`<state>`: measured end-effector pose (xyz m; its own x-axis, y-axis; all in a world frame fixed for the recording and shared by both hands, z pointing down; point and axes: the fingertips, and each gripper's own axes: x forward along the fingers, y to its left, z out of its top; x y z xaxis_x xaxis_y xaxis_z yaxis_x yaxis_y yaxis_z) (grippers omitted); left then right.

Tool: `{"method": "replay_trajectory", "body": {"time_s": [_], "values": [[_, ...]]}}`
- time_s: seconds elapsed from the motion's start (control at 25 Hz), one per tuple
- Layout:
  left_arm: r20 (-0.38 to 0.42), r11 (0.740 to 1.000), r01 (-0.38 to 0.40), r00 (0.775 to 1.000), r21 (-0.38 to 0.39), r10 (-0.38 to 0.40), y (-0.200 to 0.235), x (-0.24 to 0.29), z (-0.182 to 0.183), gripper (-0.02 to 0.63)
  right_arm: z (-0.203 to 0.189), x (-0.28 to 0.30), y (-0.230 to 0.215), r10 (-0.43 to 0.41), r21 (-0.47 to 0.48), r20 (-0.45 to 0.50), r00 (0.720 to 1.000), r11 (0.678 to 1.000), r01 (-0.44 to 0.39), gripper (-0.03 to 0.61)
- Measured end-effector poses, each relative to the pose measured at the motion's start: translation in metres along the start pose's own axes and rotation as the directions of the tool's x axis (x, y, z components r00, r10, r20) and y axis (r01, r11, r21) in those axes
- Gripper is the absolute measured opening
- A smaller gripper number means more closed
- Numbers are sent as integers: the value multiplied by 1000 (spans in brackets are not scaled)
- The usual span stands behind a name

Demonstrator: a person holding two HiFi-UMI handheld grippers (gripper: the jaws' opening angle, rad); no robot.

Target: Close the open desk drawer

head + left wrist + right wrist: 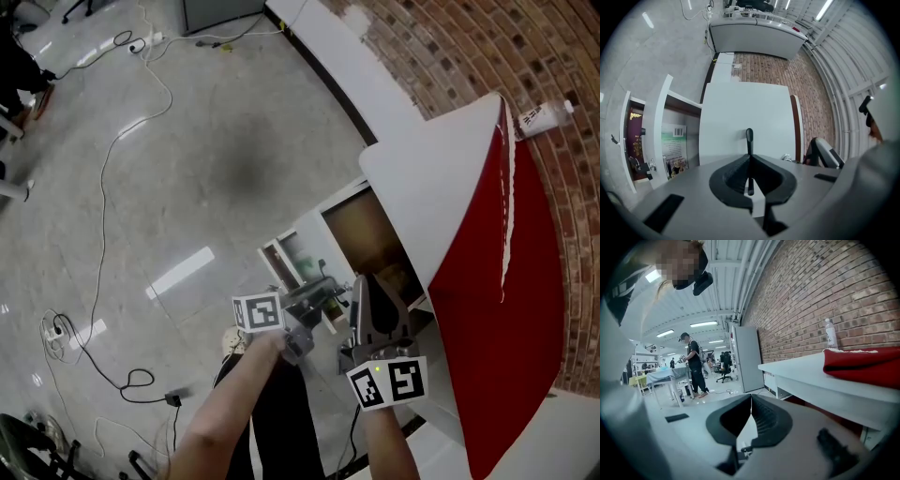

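Two shut grippers beside the open drawer; the push is not yet begun

The left gripper (pixel 749 152) and right gripper (pixel 751 401) both have their jaws together and empty; the drawer (pixel 298 255) stands pulled out under the white table (pixel 422 187), near the left gripper; best to press the closed tips squarely on its white front, pushing straight and level to avoid skewing.

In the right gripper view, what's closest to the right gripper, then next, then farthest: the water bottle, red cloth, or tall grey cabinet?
1. Red cloth, on the desk, right of the right gripper.
2. Water bottle, farther along the desk, by the brick wall.
3. Grey cabinet, beyond the desk's far end.
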<state>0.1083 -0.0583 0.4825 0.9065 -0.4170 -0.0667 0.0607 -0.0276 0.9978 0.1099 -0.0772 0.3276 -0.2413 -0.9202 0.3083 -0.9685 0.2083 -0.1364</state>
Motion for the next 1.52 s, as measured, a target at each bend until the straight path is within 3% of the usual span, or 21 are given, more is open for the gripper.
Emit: {"method": "replay_trajectory", "body": {"time_s": [0.68,1.52], "values": [[-21,998,-58,998,25,59,3,21,3,21,-9,-10,-4,-46,32,-4,999,998,46,12],[-39,996,-69,997,65,71,6,87,8,23,-32,-1,-48,-142,49,-46,989,988,144,12]]}}
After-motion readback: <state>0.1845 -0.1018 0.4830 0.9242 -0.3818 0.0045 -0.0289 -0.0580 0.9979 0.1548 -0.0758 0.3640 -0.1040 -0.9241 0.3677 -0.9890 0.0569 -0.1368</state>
